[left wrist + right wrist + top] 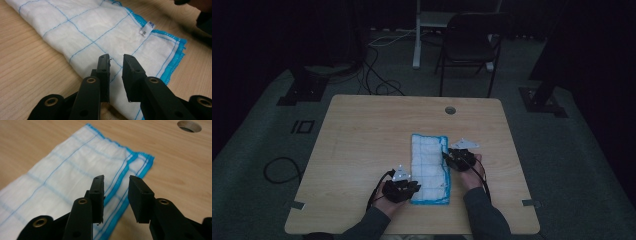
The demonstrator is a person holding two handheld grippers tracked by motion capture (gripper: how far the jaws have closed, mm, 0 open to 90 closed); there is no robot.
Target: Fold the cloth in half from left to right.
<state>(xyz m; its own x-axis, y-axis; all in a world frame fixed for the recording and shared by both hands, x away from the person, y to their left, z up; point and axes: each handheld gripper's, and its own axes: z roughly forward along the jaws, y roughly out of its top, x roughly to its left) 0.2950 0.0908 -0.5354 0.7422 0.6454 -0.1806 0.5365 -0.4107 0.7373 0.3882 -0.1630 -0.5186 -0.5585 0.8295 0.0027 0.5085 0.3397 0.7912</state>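
White, blue-hemmed folded cloth (430,167) lies at the table's (362,135) centre, probably light and limp. Left gripper (116,58) at its 7 o'clock, right gripper (116,182) at 3; jaws spread. Grip the hems.

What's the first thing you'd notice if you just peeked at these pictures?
A folded white cloth with blue grid lines and a bright blue edge lies in the middle of the light wooden table. A black claw hovers open at each side, the left claw and the right claw.
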